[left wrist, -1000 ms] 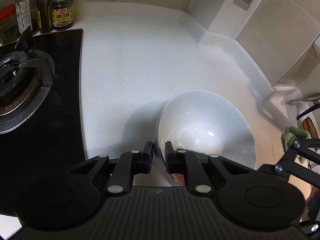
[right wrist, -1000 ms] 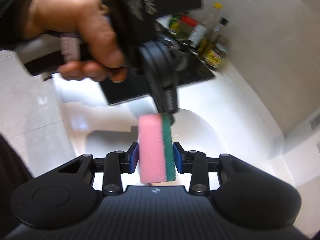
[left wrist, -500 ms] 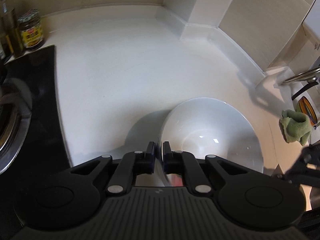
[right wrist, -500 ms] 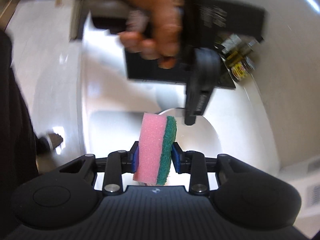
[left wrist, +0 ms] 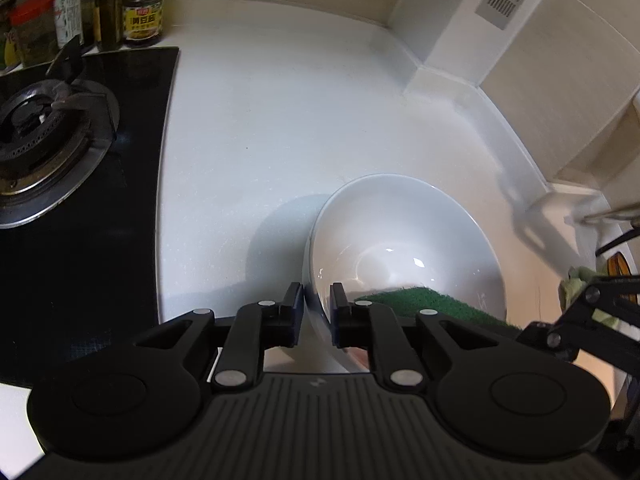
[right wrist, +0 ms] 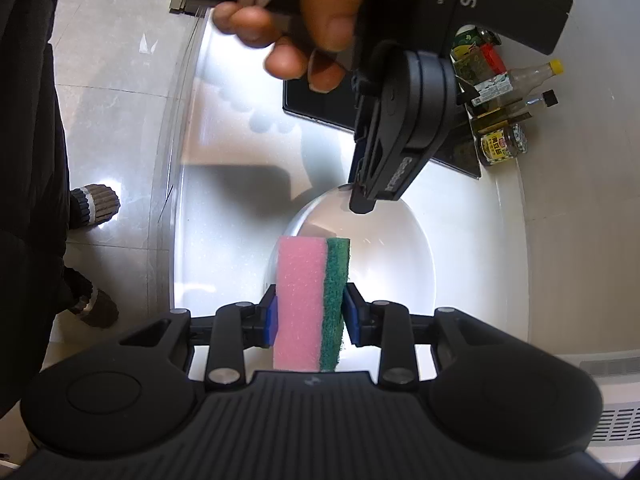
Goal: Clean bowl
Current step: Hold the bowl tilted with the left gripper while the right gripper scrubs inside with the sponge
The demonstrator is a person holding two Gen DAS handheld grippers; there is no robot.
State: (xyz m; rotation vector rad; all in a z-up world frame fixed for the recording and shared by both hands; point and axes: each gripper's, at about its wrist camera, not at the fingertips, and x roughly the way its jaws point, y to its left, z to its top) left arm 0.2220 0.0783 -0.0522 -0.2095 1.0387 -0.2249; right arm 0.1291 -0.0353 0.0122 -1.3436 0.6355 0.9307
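So here's where the bowl cleaning stands. The left tongs are clamped on the near rim of the white bowl, one finger outside the wall and one inside, and the bowl sits tipped up on the white tabletop just right of the gas stove. The right tongs are pinched tight on a sponge, pink foam on the left and green scrub pad on the right, held upright. From the left wrist view the green pad pokes in over the bowl's near right edge, so I'd say scrubbing is either just starting or mid-way. Can't tell if the pad is actually touching the inside. The bowl looks pretty glossy with no obvious gunk or suds, so I can't judge how much wiping is left. Setting the bowl down and letting go would still be to come.
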